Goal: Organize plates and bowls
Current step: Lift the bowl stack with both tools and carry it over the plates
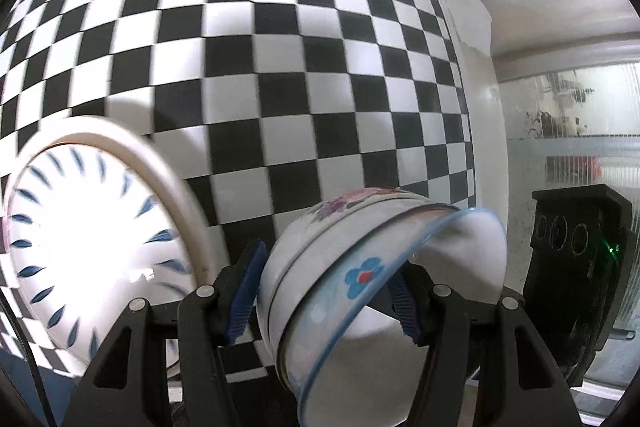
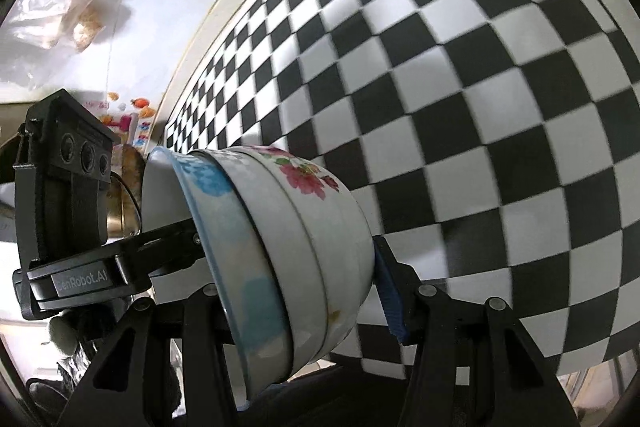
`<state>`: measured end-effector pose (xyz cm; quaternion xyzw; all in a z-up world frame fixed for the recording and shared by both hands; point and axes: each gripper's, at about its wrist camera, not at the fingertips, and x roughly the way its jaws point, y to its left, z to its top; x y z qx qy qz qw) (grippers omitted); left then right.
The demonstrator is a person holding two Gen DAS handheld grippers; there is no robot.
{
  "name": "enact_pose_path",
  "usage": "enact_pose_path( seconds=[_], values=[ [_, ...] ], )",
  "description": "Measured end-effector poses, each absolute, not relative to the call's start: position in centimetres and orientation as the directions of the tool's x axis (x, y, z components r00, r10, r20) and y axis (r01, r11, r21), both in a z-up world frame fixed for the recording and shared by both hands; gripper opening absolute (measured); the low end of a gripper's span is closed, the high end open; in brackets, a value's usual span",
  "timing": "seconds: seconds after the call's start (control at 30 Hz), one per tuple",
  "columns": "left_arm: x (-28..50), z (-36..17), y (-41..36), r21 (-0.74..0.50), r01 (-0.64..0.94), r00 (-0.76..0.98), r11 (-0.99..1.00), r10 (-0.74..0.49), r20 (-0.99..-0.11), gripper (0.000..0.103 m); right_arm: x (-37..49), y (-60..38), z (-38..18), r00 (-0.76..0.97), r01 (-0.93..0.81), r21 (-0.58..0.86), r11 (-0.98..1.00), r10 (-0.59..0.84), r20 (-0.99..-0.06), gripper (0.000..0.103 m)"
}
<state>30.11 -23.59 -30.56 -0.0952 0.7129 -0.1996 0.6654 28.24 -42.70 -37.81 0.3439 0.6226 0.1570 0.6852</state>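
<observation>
A stack of nested bowls (image 1: 352,267) hangs tilted above the checkered table. The outer bowl is white with pink flowers; the inner one has a blue rim and a blue flower. My left gripper (image 1: 324,299) is shut on the stack, one blue pad (image 1: 244,291) on the outer wall and the other inside the inner bowl. In the right wrist view the same stack (image 2: 288,247) fills the middle. My right gripper (image 2: 296,291) is shut on it from the opposite side. One blue pad (image 2: 390,295) presses the floral wall and the other is hidden behind the bowls.
A white plate with blue dashes (image 1: 92,239) lies on the black-and-white checkered cloth (image 1: 280,67) to the left of the stack. Ribbed glass (image 1: 580,131) stands at the right. Plastic bags of food (image 2: 80,19) and a metal pot (image 2: 124,195) lie beyond the table's edge.
</observation>
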Motion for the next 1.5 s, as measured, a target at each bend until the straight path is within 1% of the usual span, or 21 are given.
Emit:
enact_pose_path(
  seconds=[0.13, 0.33, 0.5, 0.7, 1.0, 1.23, 1.5],
  values=[
    [30.4, -29.5, -21.0, -0.399, 0.092, -0.079, 0.912, -0.393, -0.916, 0.057, 28.7, -40.4, -36.5, 0.141, 0.179, 0.677, 0.714, 0.662, -0.736, 0.054],
    [30.3, -28.3, -15.7, -0.372, 0.014, -0.030, 0.928, -0.371, -0.928, 0.057, 30.1, -35.4, -36.1, 0.077, 0.114, 0.699, 0.706, 0.695, -0.715, 0.054],
    [30.0, -28.6, -10.8, -0.363, -0.087, -0.002, 0.928, -0.364, -0.931, 0.057, 31.8, -30.2, -36.7, 0.003, 0.049, 0.705, 0.707, 0.706, -0.708, 0.054],
    [30.1, -30.1, -6.7, -0.362, -0.185, 0.009, 0.914, -0.367, -0.930, 0.057, 34.0, -25.0, -38.4, -0.083, -0.010, 0.702, 0.712, 0.699, -0.711, 0.054],
    [30.1, -32.6, -4.7, -0.386, -0.256, -0.005, 0.886, -0.401, -0.916, 0.057, 35.5, -21.4, -41.1, -0.156, -0.030, 0.671, 0.740, 0.660, -0.735, 0.053],
    [30.1, -33.6, -4.5, -0.386, -0.262, -0.019, 0.884, -0.405, -0.914, 0.057, 35.8, -20.4, -42.3, -0.184, -0.034, 0.644, 0.764, 0.628, -0.756, 0.053],
    [30.1, -33.5, -4.0, -0.385, -0.257, -0.016, 0.886, -0.403, -0.915, 0.057, 36.0, -20.0, -42.4, -0.191, -0.031, 0.641, 0.767, 0.625, -0.757, 0.053]
  ],
)
